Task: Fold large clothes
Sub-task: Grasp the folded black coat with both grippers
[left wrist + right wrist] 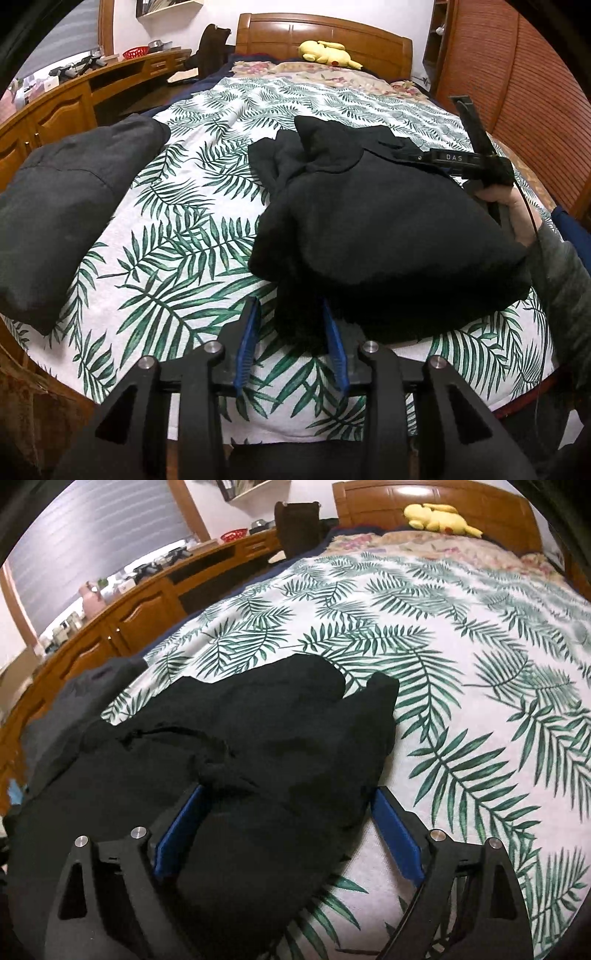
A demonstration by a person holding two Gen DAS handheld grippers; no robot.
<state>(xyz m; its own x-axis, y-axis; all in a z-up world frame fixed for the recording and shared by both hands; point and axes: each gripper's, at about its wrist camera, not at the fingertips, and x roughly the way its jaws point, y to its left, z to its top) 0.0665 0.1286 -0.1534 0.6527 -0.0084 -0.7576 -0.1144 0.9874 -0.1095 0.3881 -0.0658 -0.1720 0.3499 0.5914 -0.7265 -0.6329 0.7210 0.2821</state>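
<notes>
Left gripper (291,343) partly spread, garment (369,236) hem between pads, seemingly unpinched. Right gripper (288,830) spread wide, straddling garment's near-right edge, nothing gripped. Garment bunched on bed (207,206), long axis running away; right nearer bulk.

A black garment (388,236) of soft, matt, slightly fuzzy cloth; a grey garment (62,206) of smoother matt fabric with stitched seams; a bedspread (207,236) of flat woven cloth printed with green fern leaves on white; a headboard (325,40) and side cabinets (55,110) of glossy varnished wood; a yellow plush toy (328,51); both the left gripper (291,343) and right gripper (288,827) of matt black plastic with blue rubbery-looking finger pads (397,838) and shiny metal pins.
</notes>
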